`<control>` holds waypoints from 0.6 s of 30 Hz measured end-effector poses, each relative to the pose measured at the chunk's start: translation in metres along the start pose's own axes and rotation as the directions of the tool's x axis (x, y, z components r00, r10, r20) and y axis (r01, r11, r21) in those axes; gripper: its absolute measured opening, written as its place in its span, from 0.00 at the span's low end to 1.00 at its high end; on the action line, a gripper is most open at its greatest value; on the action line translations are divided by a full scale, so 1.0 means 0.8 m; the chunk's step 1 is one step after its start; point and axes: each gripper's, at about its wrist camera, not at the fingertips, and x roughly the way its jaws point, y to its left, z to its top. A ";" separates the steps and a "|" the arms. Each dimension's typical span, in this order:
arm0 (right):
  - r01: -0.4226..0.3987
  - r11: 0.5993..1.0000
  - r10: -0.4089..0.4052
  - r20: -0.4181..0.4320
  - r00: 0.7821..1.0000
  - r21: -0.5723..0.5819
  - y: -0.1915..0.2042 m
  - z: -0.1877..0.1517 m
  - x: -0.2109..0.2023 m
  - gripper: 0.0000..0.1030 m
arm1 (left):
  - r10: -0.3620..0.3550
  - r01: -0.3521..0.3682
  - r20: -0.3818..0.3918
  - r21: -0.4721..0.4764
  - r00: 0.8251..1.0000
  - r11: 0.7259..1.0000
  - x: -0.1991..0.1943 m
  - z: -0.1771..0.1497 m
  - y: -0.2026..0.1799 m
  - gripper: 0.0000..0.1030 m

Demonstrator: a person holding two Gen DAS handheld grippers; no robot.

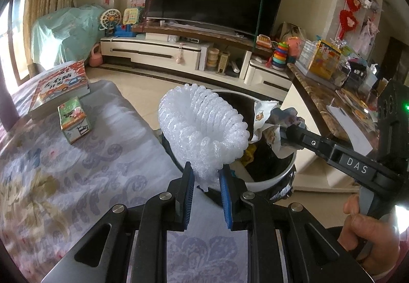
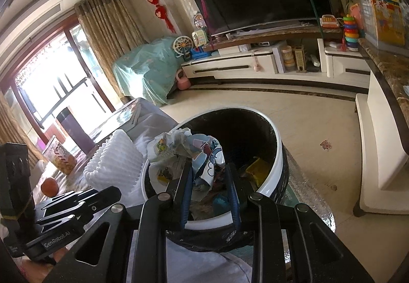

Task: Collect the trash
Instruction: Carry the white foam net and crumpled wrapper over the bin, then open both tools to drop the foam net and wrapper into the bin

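My left gripper point(image 1: 206, 173) is shut on the lower end of a white foam fruit net point(image 1: 202, 129), which fans out above the blue pads and covers the near rim of the trash bin point(image 1: 271, 178). The same foam net point(image 2: 115, 163) shows at the left of the right wrist view. My right gripper point(image 2: 208, 170) is shut on a crumpled printed paper wrapper point(image 2: 189, 147), held over the open mouth of the white-rimmed, black-lined bin point(image 2: 277, 155). That wrapper point(image 1: 268, 124) and the right gripper's fingers point(image 1: 294, 134) appear over the bin's far side. Yellow trash point(image 2: 257, 168) lies inside.
A floral cloth-covered table point(image 1: 76, 168) carries a picture book point(image 1: 60, 86) and a small carton point(image 1: 74, 119). An orange point(image 2: 49, 187) and a snack box point(image 2: 61, 155) lie further along it. A marble counter point(image 1: 327, 101) with clutter stands right. A TV cabinet point(image 1: 179, 53) lines the far wall. A hand point(image 1: 368, 229) grips the right handle.
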 end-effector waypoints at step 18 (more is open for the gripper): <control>0.016 1.000 -0.016 -0.008 1.000 -0.005 -0.006 0.011 0.003 0.25 | 0.003 -0.002 -0.011 0.028 1.000 1.000 0.018 0.017 -0.010 0.18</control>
